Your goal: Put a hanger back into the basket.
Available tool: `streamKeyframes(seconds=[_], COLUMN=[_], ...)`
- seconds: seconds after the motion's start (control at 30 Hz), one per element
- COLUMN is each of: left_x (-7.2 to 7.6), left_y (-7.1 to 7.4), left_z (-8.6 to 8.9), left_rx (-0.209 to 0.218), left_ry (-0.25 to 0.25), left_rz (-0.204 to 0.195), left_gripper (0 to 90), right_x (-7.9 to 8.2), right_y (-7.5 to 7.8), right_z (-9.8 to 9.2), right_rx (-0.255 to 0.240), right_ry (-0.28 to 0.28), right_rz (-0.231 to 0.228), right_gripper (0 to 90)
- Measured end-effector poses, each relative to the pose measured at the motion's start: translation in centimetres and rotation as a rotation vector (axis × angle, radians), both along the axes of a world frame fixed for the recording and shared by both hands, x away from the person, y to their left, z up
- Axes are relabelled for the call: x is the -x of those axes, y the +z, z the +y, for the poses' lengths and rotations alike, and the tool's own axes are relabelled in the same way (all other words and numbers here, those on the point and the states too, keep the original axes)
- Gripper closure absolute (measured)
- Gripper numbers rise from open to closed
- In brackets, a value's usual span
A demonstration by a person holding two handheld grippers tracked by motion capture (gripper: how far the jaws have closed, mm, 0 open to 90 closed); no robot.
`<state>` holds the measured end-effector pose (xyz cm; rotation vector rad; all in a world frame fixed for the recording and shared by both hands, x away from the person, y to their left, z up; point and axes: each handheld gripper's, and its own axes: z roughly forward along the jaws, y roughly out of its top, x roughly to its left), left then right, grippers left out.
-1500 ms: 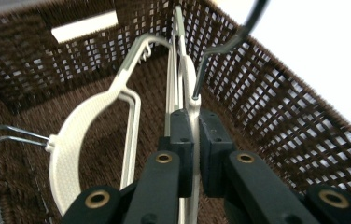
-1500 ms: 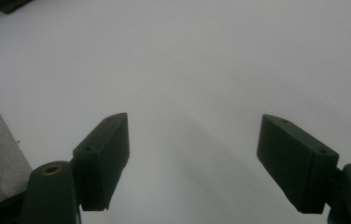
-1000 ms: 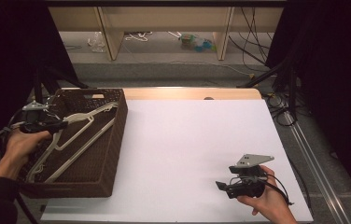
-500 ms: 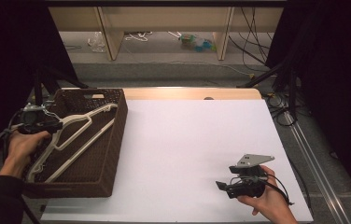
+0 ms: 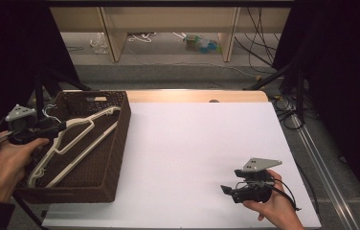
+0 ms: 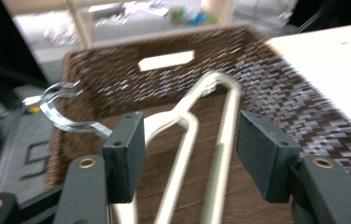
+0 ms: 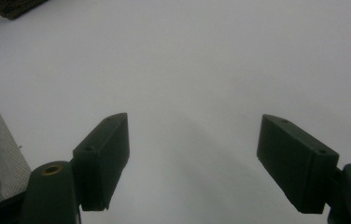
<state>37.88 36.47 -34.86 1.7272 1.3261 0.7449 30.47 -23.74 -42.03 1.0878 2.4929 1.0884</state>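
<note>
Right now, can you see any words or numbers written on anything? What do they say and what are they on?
None can be read.
The brown woven basket, the white hanger inside it, the white table and both grippers, left gripper and right gripper, carry no visible writing.
The clutter on the floor beyond the table is too small and blurred to show any label.

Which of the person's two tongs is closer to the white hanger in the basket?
The left tongs: they sit at the basket's left rim, open jaws either side of the hanger. The right tongs are open, far across the white table.
</note>
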Motion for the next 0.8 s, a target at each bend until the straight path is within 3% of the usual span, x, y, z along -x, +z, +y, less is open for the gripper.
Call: streamKeyframes(seconds=[0.13, 0.23, 0.27, 0.3, 0.33, 0.37, 0.4, 0.43, 0.47, 0.6, 0.8], left_x=[1.3, 3.0, 3.0, 3.8, 3.8, 4.4, 4.4, 4.9, 5.2, 6.2, 7.4], left_y=[0.6, 0.8, 0.8, 0.7, 0.7, 0.6, 0.6, 0.3, 0.3, 0.2, -0.3], left_z=[-1.2, -3.2, -3.2, -4.3, -4.3, -5.3, -5.3, -6.4, -6.9, -9.5, -12.5], left_rx=[0.006, 0.01, 0.01, 0.015, 0.015, 0.064, 0.064, 0.127, 0.131, 0.063, 0.054], left_ry=[-0.038, -0.099, -0.099, -0.134, -0.134, -0.189, -0.189, -0.233, -0.247, -0.298, -0.362], left_rz=[-0.035, -0.051, -0.051, -0.063, -0.063, -0.074, -0.074, -0.075, -0.074, -0.101, -0.121], left_gripper=[40.4, 37.7, 36.2, 35.8, 35.3, 34.5, 34.2, 34.1, 33.9, 32.9, 29.5], right_x=[0.0, 0.0, 0.0, 0.0, 0.0, 0.1, 0.0, 0.0, 0.0, 0.2, 0.3], right_y=[0.1, 0.2, 0.2, 0.2, 0.2, 0.2, 0.3, 0.3, 0.3, 0.5, 0.6], right_z=[0.0, 0.0, 0.0, 0.0, 0.0, 0.0, 0.0, 0.0, 0.0, 0.1, 0.2], right_rx=[-0.002, -0.007, -0.007, -0.012, -0.015, -0.02, -0.021, -0.024, -0.025, -0.042, -0.07], right_ry=[0.001, -0.004, -0.004, -0.005, -0.005, -0.009, -0.006, -0.006, -0.003, -0.016, -0.012], right_rz=[-0.003, -0.018, -0.026, -0.023, -0.027, -0.027, -0.038, -0.05, -0.056, -0.056, -0.099], right_gripper=[26.2, 26.1, 26.1, 26.0, 25.9, 25.5, 25.3, 25.2, 25.1, 24.5, 22.2])
